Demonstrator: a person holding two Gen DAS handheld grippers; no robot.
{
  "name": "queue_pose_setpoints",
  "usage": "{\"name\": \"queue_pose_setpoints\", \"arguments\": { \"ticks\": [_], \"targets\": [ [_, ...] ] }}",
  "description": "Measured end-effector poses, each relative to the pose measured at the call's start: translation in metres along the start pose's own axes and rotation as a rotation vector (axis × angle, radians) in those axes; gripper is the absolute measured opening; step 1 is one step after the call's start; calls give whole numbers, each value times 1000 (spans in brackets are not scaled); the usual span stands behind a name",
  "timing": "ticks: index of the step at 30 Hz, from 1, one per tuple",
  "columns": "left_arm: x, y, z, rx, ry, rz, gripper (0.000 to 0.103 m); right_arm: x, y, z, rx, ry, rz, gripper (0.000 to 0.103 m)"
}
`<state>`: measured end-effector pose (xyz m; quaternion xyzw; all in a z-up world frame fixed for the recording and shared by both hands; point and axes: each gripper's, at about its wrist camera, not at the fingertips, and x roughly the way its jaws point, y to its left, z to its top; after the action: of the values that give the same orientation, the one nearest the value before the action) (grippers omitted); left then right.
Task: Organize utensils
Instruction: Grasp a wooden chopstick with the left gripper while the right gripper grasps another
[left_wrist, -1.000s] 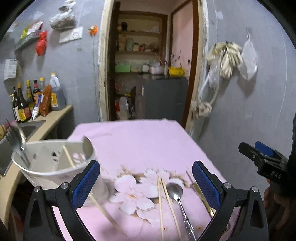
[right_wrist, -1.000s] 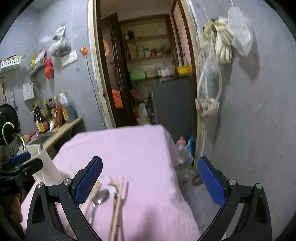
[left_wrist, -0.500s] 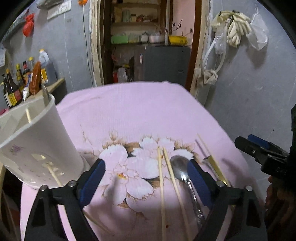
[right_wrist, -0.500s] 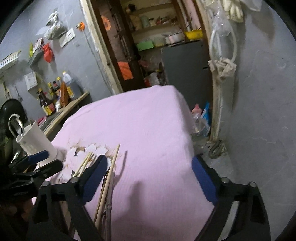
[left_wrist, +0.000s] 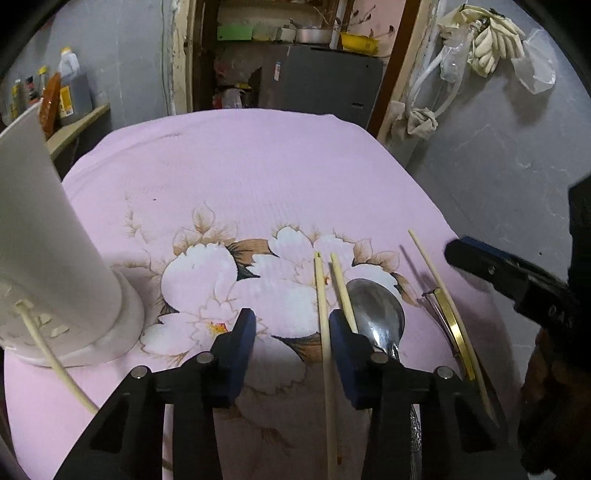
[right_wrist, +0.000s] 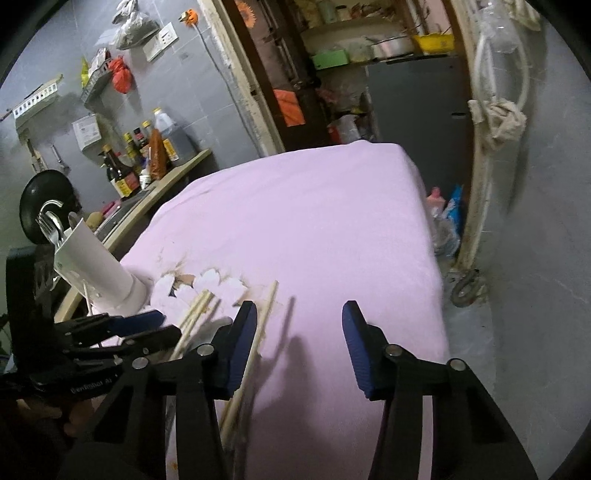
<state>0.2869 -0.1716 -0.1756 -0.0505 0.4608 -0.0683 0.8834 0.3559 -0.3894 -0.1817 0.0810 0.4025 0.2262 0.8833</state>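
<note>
A white utensil holder (left_wrist: 44, 258) stands at the left of the pink flowered cloth (left_wrist: 240, 177), with forks in it in the right wrist view (right_wrist: 92, 266). A chopstick (left_wrist: 55, 354) leans at its base. Two wooden chopsticks (left_wrist: 325, 325), a metal spoon (left_wrist: 380, 317) and further chopsticks with a gold utensil (left_wrist: 454, 332) lie on the cloth. My left gripper (left_wrist: 291, 343) is open low over the cloth, one chopstick running between its fingers. My right gripper (right_wrist: 299, 339) is open and empty, its left finger over a chopstick (right_wrist: 255, 339).
A counter with sauce bottles (right_wrist: 147, 155) and a sink is left of the table. A doorway with shelves and a grey cabinet (left_wrist: 317, 81) is beyond. A grey wall (left_wrist: 498, 147) runs close along the table's right edge, with clutter on the floor (right_wrist: 447, 221).
Both grippers have tilted down and dropped toward the cloth. Both sets of jaws have narrowed from wide open. The left gripper now sits around a chopstick.
</note>
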Motion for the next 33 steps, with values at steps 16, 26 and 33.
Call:
{"name": "queue_pose_setpoints", "arguments": {
  "ticks": [16,26,33],
  "targets": [
    [11,4,23,-49,148,-70,5,40,12,10,15,218,49,5],
    [-40,7,21,-31,41,-132,5,-24,24,18,70,84,24,4],
    [-112,35,32,-101,-168,-216,5,-79,52,31,90,-104,-16,4]
  ]
}}
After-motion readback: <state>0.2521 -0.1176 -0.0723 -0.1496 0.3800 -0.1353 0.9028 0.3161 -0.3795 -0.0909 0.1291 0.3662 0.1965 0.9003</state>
